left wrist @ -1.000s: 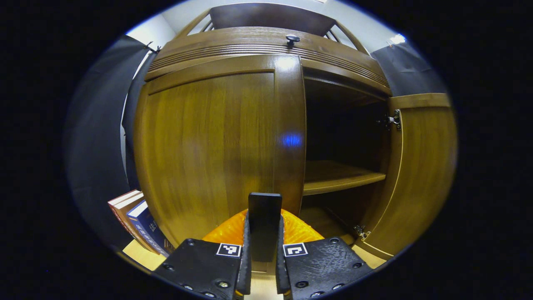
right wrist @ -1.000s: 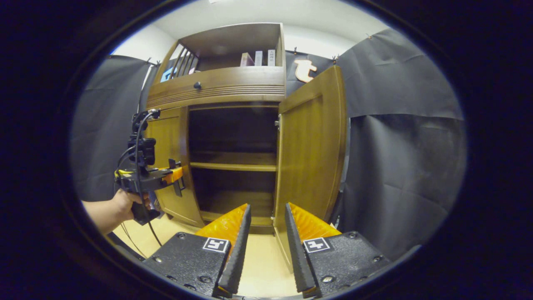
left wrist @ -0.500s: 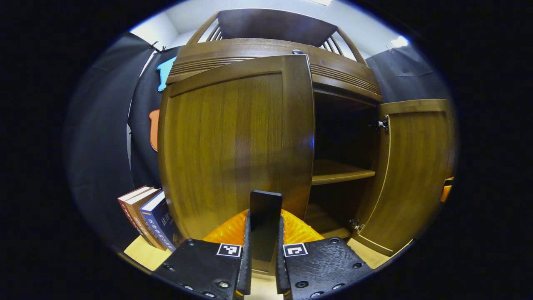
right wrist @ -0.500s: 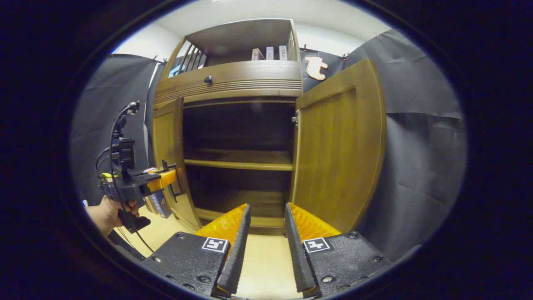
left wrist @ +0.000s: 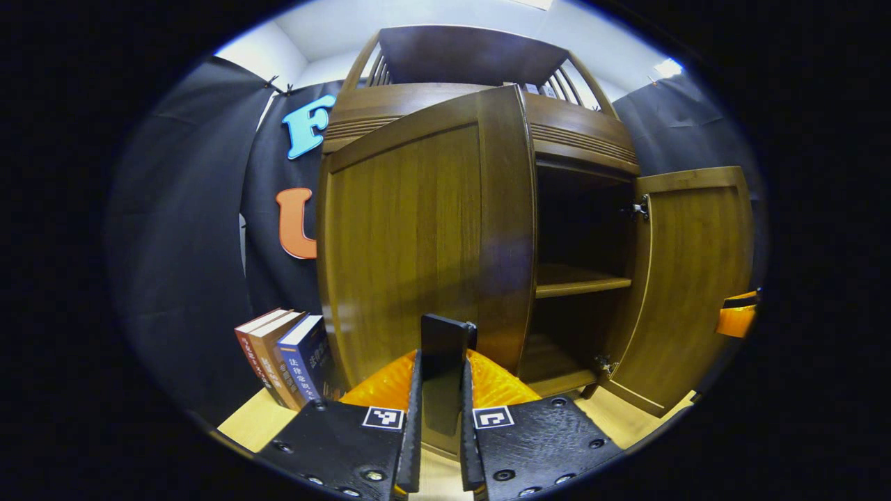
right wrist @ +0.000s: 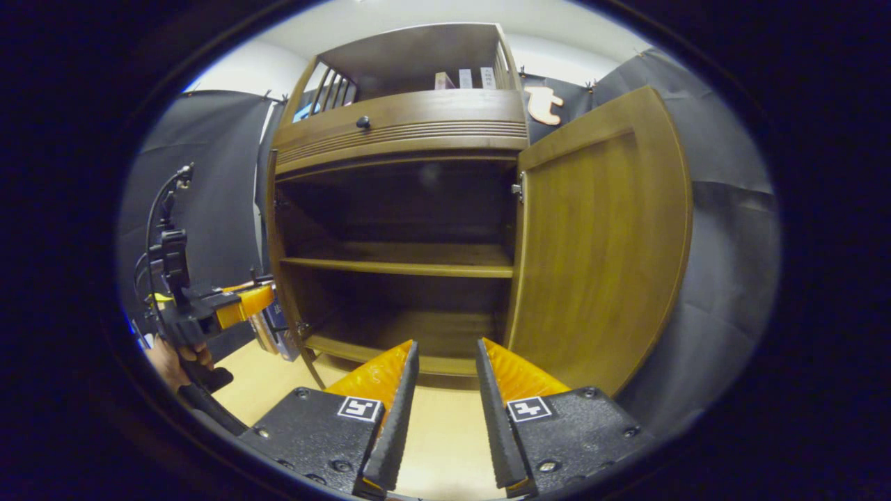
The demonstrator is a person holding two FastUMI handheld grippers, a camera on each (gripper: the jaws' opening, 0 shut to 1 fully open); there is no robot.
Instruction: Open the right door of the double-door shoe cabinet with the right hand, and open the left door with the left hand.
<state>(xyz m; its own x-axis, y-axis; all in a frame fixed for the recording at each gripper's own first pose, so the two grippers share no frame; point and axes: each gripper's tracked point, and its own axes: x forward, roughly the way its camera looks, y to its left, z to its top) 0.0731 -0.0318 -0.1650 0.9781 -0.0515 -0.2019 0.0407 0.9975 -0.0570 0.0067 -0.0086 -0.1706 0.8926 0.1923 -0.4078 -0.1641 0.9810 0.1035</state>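
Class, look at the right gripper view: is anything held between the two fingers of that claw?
No: the right claw stands open, and between its fingers you see bare floor in front of the cabinet.

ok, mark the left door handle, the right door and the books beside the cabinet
left door handle (left wrist: 446, 348): left gripper view, flat black face above the fingers.
right door (right wrist: 598, 243): right gripper view, middle of its inner panel.
books (left wrist: 289, 362): left gripper view, spines of the leaning row.

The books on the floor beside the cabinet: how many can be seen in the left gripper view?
3. The books stand leaning together on the floor, left of the open left door. More may be hidden behind it.
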